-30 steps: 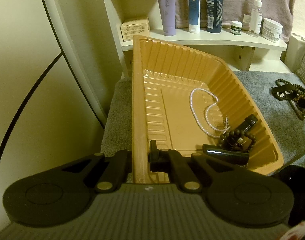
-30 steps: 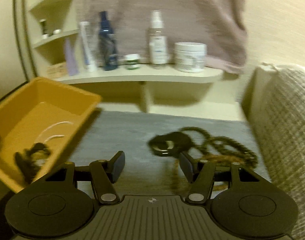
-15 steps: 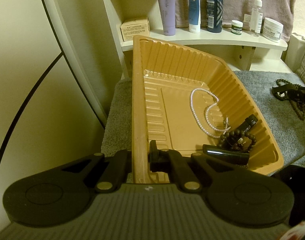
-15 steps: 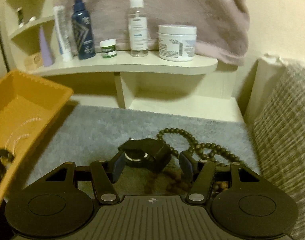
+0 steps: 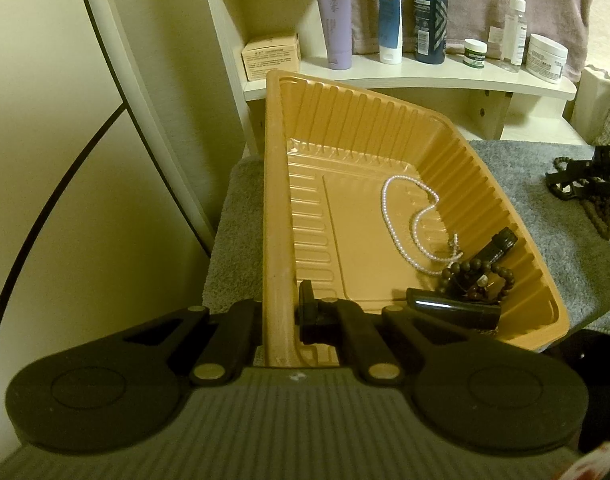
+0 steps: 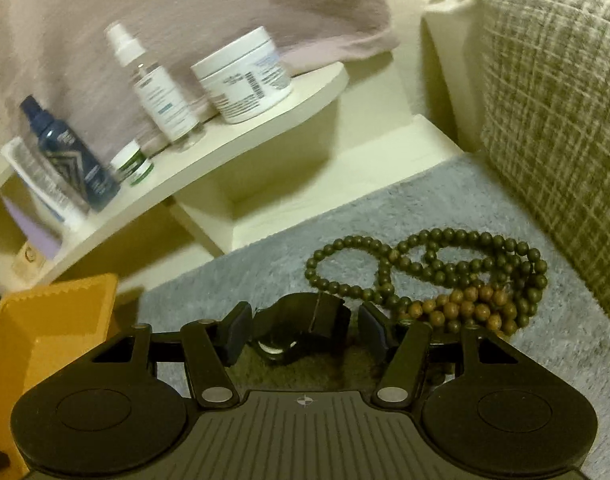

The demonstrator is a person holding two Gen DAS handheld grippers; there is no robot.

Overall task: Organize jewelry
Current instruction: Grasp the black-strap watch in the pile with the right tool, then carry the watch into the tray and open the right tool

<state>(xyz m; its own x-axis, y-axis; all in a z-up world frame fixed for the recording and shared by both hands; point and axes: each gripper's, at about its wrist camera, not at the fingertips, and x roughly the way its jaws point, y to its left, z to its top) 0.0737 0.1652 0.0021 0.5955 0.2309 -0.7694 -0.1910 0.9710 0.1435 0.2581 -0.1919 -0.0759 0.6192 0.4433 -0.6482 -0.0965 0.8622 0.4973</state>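
My left gripper is shut on the near rim of the orange plastic tray and holds it tilted. In the tray lie a white pearl necklace, a dark bead bracelet and black tubes. My right gripper is open, its fingers on either side of a black watch lying on the grey mat. Dark green and brown bead strands lie just beyond and to the right of the watch. The watch and beads also show in the left wrist view.
A cream shelf behind holds bottles, a tube, jars and a small box. A pink towel hangs above. A woven cushion stands at the right. The tray's corner shows at the left of the right wrist view.
My right gripper has moved forward and down and rolled, so the watch now sits between its open fingers. The left gripper and tray have not moved.
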